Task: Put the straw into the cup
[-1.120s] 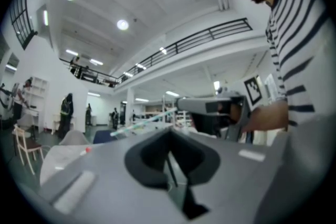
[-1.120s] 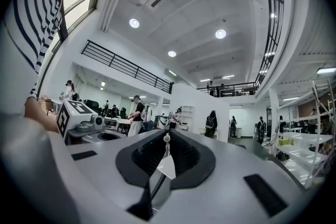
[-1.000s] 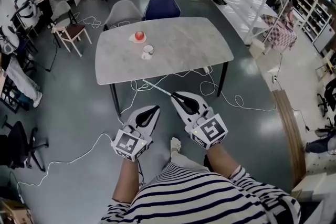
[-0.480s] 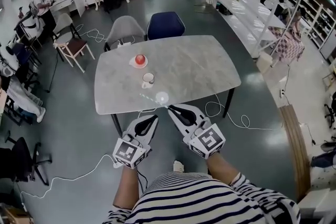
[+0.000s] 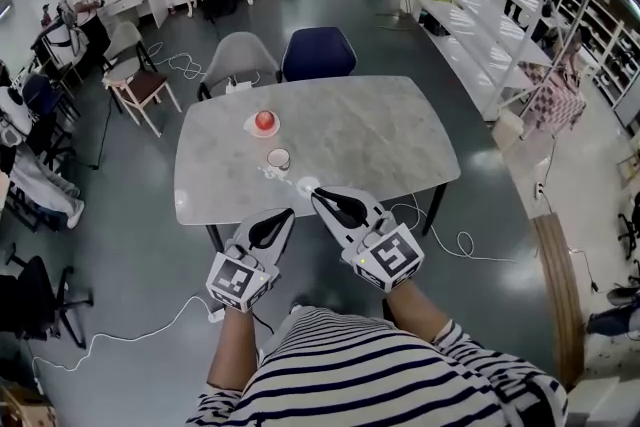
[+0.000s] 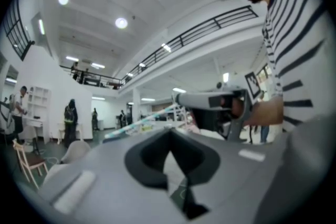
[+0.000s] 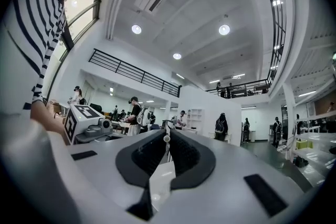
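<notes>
Your right claw (image 5: pixel 322 196) pinches the pale striped straw (image 6: pixel 139 123) over the near edge of the grey marbled desk (image 5: pixel 380 130). The straw points far-left toward the small white cup (image 5: pixel 278 159) standing there. Your left claw (image 5: pixel 285 214), pressed together on nothing, hovers just left of the right one.
</notes>
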